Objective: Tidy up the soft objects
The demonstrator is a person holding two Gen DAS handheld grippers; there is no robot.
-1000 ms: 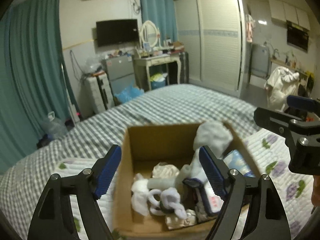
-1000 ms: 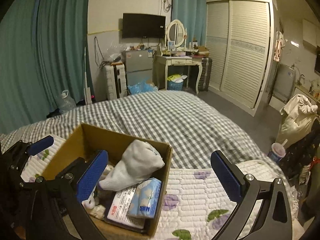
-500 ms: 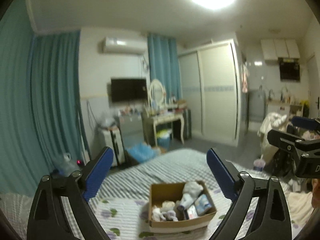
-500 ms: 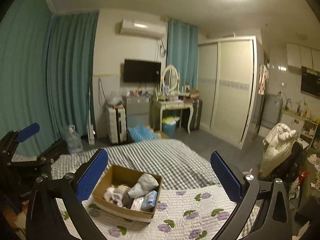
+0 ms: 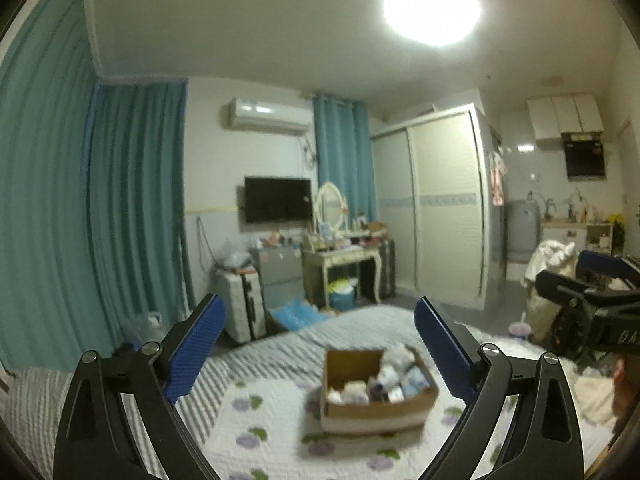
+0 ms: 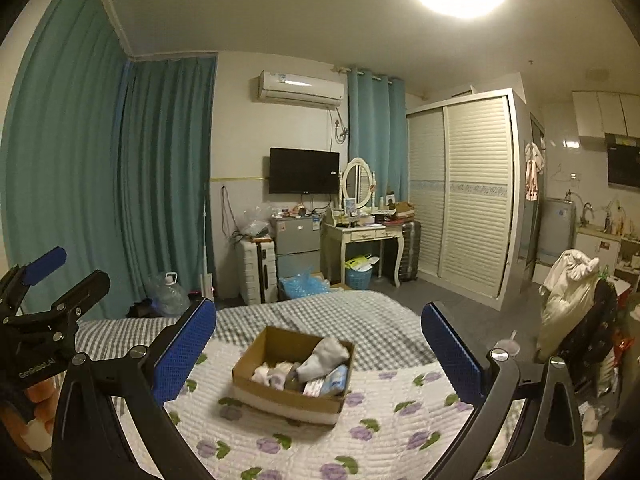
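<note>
Both grippers are hanging wide open and gripping nothing: my left gripper (image 5: pixel 320 348) is framing the lower middle of its view with blue ribbed pads (image 5: pixel 196 350) spread far apart, and my right gripper (image 6: pixel 320 354) is doing the same with its textured blue pads (image 6: pixel 184 354).

Between the fingers, in the lower centre of both frames, the cardboard box (image 6: pixel 294 368) is sitting on the white quilt (image 6: pixel 384 428) with purple flowers and green leaves. Its long axis is running from lower right toward upper left in the right wrist view. Inside it, a grey-white rolled cloth (image 6: pixel 324 354) is leaning up toward the box's right corner, beside small white soft bundles (image 6: pixel 268 374) and a pale blue packet (image 6: pixel 334 380).

Beyond the quilt, the grey checked bedspread (image 6: pixel 320 314) is stretching away toward a white dressing table (image 6: pixel 364 236) at frame centre.

My left wrist view is blurring the box (image 5: pixel 374 390) and showing the right gripper (image 5: pixel 592 300) at its right edge; my right wrist view is sharper and showing the left gripper (image 6: pixel 36 300) at its left edge.
</note>
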